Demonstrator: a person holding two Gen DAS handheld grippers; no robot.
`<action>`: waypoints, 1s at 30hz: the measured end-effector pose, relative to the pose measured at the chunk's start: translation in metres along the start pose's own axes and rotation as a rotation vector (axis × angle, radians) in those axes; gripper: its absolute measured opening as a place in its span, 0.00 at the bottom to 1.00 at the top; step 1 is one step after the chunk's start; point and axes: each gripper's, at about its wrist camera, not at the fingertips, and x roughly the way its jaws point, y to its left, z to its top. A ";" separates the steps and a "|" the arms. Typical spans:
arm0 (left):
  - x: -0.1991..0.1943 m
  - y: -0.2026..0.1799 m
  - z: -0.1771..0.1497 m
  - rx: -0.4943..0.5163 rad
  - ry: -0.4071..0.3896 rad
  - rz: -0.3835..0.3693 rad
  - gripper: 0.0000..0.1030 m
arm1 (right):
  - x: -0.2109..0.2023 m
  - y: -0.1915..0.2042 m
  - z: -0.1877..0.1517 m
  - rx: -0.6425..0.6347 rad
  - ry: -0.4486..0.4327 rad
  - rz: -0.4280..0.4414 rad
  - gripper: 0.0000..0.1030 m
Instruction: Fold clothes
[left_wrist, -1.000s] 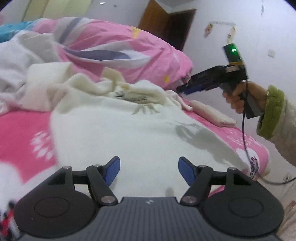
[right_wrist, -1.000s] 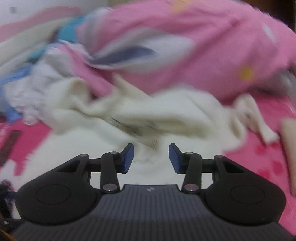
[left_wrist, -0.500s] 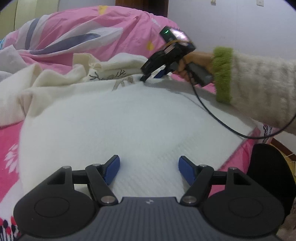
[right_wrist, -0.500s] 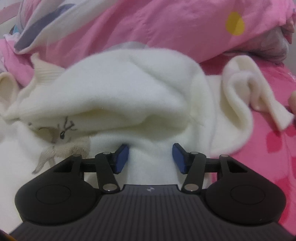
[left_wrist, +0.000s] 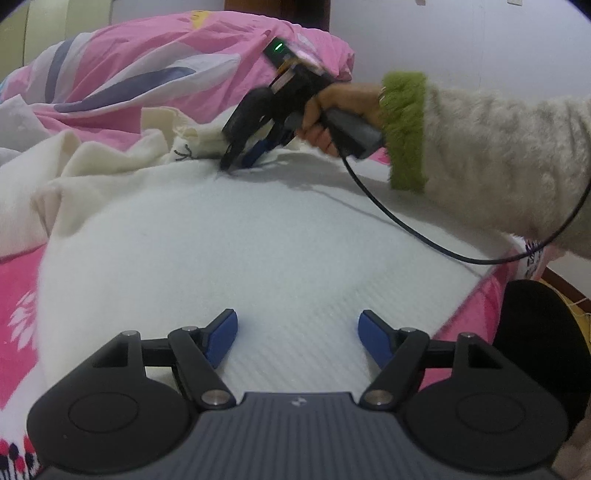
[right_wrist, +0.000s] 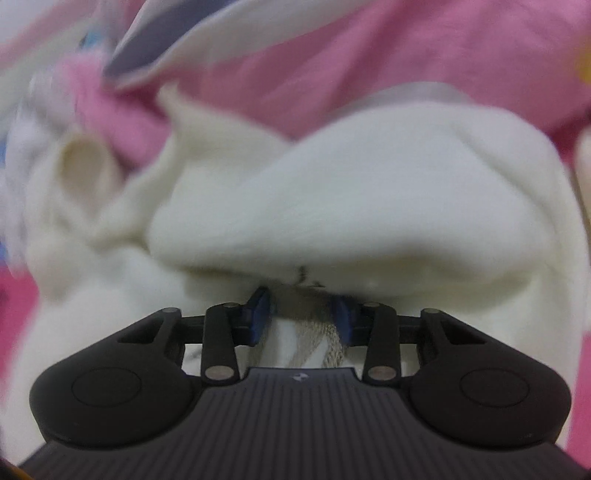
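Soft, even indoor light; the right hand-held gripper (left_wrist: 240, 162) casts a faint shadow on the white sweater (left_wrist: 258, 251). Right wrist view is motion-blurred; fisheye edges curve and darken.

One white sweater (left_wrist: 258, 258), one pink quilt (left_wrist: 155, 74), two tools: left tool (left_wrist: 297, 332), right tool (left_wrist: 240, 158).

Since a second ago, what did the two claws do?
The right claw dropped to the bunched top edge of the white sweater, and its jaws have just been closing on the fabric. The left claw slid across the sweater and stays open, holding nothing.
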 end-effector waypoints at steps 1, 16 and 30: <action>0.000 0.000 0.000 0.003 0.000 -0.004 0.72 | -0.013 -0.005 0.000 0.015 -0.009 -0.011 0.33; 0.003 0.004 0.003 -0.011 0.021 -0.011 0.72 | -0.052 -0.132 -0.023 0.154 -0.005 -0.142 0.26; 0.008 0.002 0.006 -0.020 0.040 -0.010 0.77 | -0.162 -0.112 -0.158 -0.135 -0.050 -0.082 0.26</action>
